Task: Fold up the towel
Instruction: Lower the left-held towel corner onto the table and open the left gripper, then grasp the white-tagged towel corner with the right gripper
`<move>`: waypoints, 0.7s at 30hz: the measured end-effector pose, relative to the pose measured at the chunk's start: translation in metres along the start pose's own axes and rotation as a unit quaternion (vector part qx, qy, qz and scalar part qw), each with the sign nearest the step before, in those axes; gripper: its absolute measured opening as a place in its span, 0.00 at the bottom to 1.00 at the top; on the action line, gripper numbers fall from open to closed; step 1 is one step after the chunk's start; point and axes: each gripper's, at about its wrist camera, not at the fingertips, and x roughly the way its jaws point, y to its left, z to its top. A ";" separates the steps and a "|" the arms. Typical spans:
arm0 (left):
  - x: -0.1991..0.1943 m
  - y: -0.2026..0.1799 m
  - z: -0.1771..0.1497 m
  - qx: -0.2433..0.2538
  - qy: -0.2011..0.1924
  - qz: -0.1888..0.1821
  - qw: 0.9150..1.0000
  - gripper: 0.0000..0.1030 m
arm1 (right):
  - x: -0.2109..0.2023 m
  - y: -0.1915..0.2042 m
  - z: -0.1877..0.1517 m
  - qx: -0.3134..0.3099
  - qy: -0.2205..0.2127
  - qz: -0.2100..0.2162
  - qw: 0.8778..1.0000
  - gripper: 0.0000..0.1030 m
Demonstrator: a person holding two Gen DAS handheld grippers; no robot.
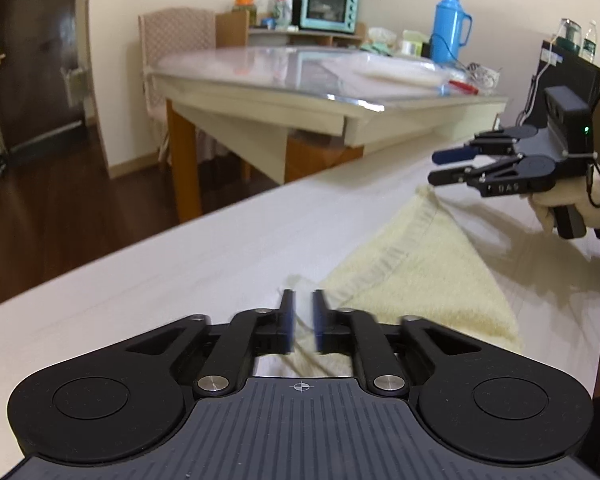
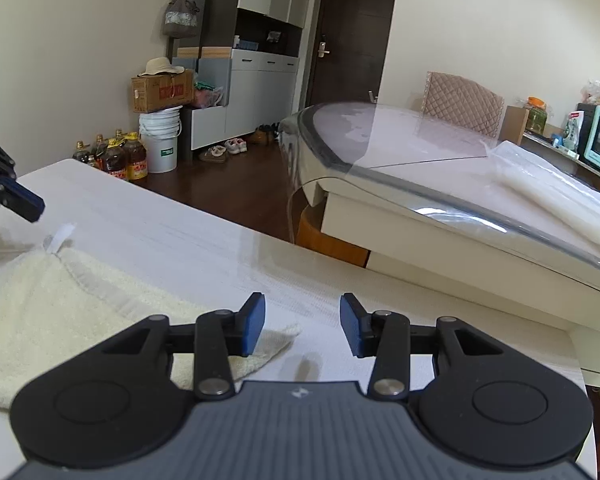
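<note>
A pale yellow towel (image 1: 420, 264) lies flat on the white table (image 1: 180, 264). Its near corner carries a small white tag (image 1: 296, 280), which sits just past my left gripper (image 1: 303, 294). The jaws there stand a narrow gap apart with nothing pinched between them. My right gripper (image 1: 437, 167), held by a gloved hand (image 1: 572, 196), hovers open over the towel's far corner. In the right wrist view the right gripper (image 2: 302, 306) is open above the towel's corner (image 2: 278, 340), one finger (image 2: 254, 324) over the cloth. The left gripper's fingertip (image 2: 28, 202) shows above the tag (image 2: 60, 240).
Beyond the table's far edge is a gap of dark floor, then a glass-topped table (image 1: 280, 80) with a plastic-wrapped bundle (image 2: 556, 200). A blue thermos (image 1: 450, 28) and teal toaster oven (image 1: 328, 6) stand behind. Oil bottles (image 2: 120, 158) and a white bucket (image 2: 160, 144) sit on the floor.
</note>
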 end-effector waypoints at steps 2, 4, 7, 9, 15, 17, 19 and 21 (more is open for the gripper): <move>0.007 0.003 -0.001 -0.003 0.008 -0.004 1.000 0.26 | 0.000 0.002 -0.002 -0.001 0.002 0.003 1.000 0.44; 0.013 0.002 -0.001 0.005 0.014 -0.002 1.000 0.26 | 0.000 0.005 -0.004 -0.001 0.005 0.006 1.000 0.44; 0.021 -0.002 0.000 0.023 0.021 0.002 1.000 0.25 | -0.001 0.008 -0.004 -0.001 0.005 0.009 1.000 0.44; 0.024 -0.006 0.000 0.035 0.024 0.003 0.999 0.24 | -0.002 0.009 -0.003 -0.003 0.004 0.012 1.000 0.44; 0.015 -0.017 -0.005 0.065 0.012 0.006 0.998 0.06 | -0.001 0.007 -0.002 -0.005 0.003 0.004 1.000 0.45; 0.007 -0.021 -0.004 0.072 -0.004 0.009 0.997 0.05 | -0.001 0.005 -0.003 -0.001 0.002 -0.001 1.000 0.45; -0.005 -0.018 0.000 0.061 -0.035 0.015 0.997 0.05 | -0.002 0.003 -0.002 0.002 -0.001 -0.005 1.000 0.45; -0.015 -0.016 0.001 0.056 -0.054 0.031 0.996 0.05 | -0.003 0.002 -0.001 0.005 -0.006 -0.006 1.000 0.45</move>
